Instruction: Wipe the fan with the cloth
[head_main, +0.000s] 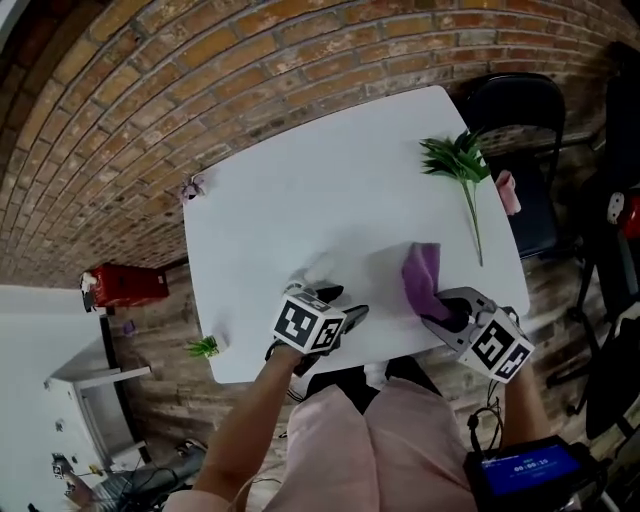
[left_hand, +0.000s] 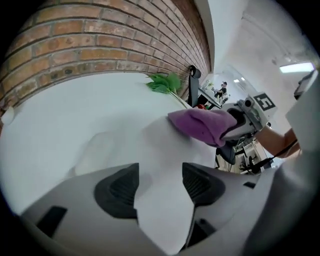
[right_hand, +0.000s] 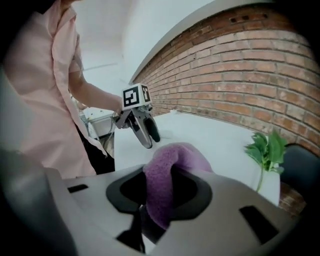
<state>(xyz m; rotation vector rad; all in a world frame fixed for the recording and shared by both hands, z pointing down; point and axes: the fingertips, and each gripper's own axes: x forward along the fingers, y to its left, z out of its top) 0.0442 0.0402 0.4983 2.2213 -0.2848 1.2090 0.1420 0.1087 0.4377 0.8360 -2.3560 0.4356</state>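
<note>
A purple cloth (head_main: 422, 275) hangs bunched over the white table (head_main: 300, 180), and my right gripper (head_main: 445, 305) is shut on it near the table's front right. In the right gripper view the cloth (right_hand: 172, 165) is pinched between the dark pads. My left gripper (head_main: 342, 303) stands open at the front middle of the table with nothing between its fingers (left_hand: 120, 187). From it I see the cloth (left_hand: 200, 125) and the right gripper (left_hand: 245, 117) to the right. A pale white shape (head_main: 318, 268) lies on the table just ahead of the left gripper, too faint to identify. No fan is plainly visible.
A green leafy sprig (head_main: 460, 165) lies at the table's far right. A small green plant (head_main: 203, 347) sits at the front left corner and a tiny object (head_main: 192, 187) at the far left. A black chair (head_main: 520, 130) stands beyond the right edge, a brick wall behind.
</note>
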